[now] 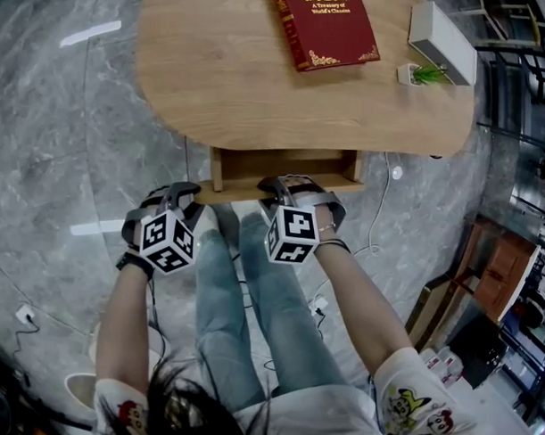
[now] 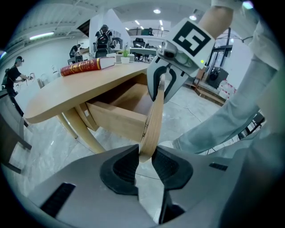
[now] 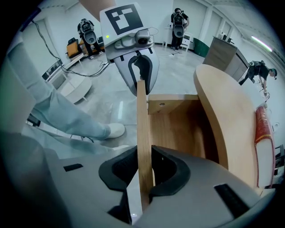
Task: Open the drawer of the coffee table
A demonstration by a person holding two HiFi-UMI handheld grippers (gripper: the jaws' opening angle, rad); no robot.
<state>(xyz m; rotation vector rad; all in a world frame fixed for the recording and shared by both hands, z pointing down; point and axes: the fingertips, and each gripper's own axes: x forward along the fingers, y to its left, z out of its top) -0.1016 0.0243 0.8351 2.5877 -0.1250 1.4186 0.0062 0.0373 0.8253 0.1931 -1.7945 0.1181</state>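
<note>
**A:** Grey marble floor point(image 1: 66, 175) all round, and the wooden bench point(image 1: 250, 88) stands at twelve o'clock from the person's knees. Where is the drawer?

**B:** The drawer point(image 1: 284, 167) is part-way out under the bench's near edge, with its front board point(image 1: 236, 194) facing the person. Both claws are drawn narrow and clamped on that board. The left claw point(image 1: 184, 193) is at its nine o'clock end, and the right claw point(image 1: 289, 187) is past the middle, toward three.

**A:** What could spoil it?

**B:** The left claw's pads point(image 2: 122, 171) bite only the end corner of the board, so a firm pull may slip them off. The right claw would then haul alone, and I'd expect the drawer to skew and bind. A jerk could also drag the bench and shake the red book point(image 1: 324, 23) at one o'clock.
</note>
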